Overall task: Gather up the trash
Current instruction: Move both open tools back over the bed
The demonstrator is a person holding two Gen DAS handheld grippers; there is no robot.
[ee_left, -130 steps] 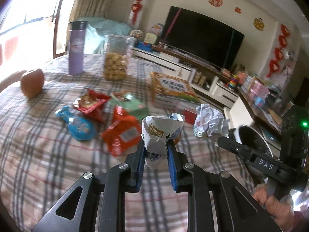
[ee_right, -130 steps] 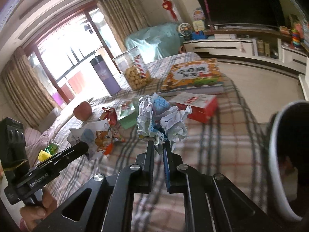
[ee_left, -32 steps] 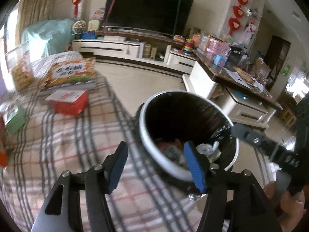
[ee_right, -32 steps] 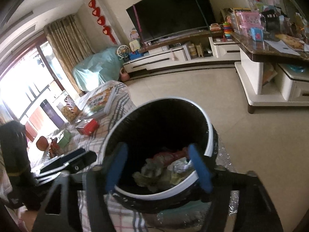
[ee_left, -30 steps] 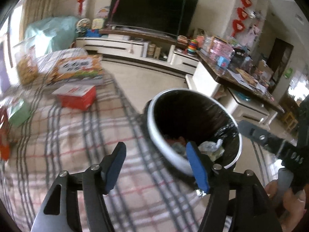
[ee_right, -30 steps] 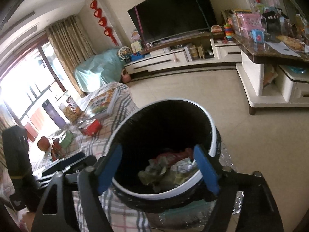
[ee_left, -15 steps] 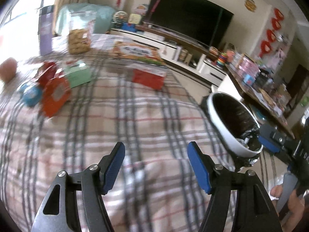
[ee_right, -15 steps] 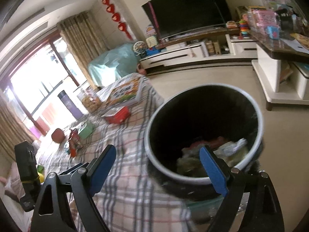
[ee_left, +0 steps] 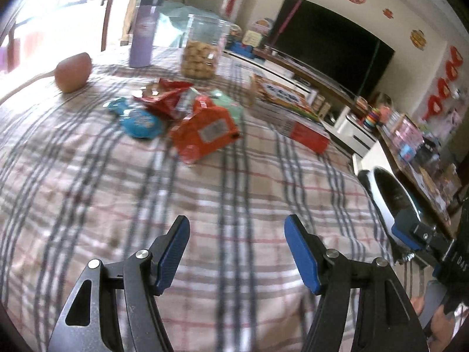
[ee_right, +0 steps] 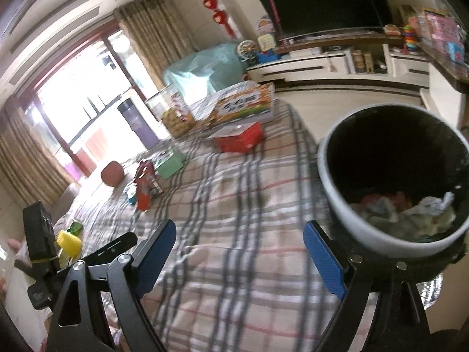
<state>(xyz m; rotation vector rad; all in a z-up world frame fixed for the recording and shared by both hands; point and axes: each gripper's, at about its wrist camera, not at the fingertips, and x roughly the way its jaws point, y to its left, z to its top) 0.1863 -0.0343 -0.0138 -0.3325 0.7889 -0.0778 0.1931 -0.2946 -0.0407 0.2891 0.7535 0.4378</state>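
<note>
Left wrist view: both tongs [ee_left: 236,243] apart, empty; aim for crinkly orange snack wrapper [ee_left: 205,130] mid-surface, pinch its raised edge, then white-rimmed bin [ee_right: 392,176].

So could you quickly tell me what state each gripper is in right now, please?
Left gripper: open, holding nothing.
Right gripper: open, holding nothing.

Both wrist views low over plaid cloth [ee_left: 234,205], sharing bin [ee_right: 331,176]
</note>
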